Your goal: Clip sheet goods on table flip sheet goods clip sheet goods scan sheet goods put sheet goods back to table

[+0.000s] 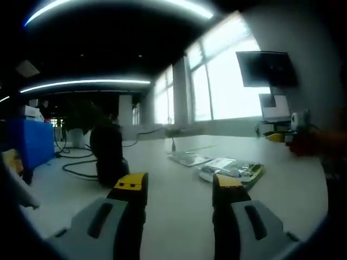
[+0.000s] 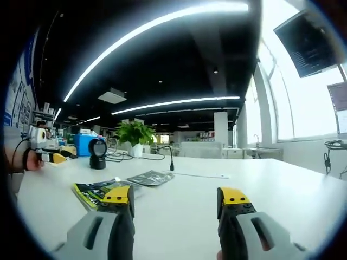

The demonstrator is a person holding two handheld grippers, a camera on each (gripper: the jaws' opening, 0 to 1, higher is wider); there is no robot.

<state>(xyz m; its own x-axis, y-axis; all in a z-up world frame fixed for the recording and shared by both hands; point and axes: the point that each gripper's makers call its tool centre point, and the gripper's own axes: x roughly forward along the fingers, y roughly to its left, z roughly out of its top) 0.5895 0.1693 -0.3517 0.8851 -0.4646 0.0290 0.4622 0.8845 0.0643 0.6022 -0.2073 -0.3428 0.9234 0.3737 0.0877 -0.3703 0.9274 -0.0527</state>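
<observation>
Broadly, a wide white desk [image 2: 260,184] stretched ahead of you. Your left gripper [image 1: 180,189] and right gripper [image 2: 176,201] both hovered above it, jaws spread apart and holding nothing. Near the black scanner [image 1: 108,151], the sheet goods [image 1: 233,170] lay flat on the desk, a green-edged packet beside a second, paler packet [image 1: 190,158], well beyond both pairs of jaws.

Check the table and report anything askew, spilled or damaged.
Nothing stands out. The sheet goods lie flat on the white table, as does a second packet; the black scanner stands upright. Left gripper and right gripper are open and empty.
</observation>
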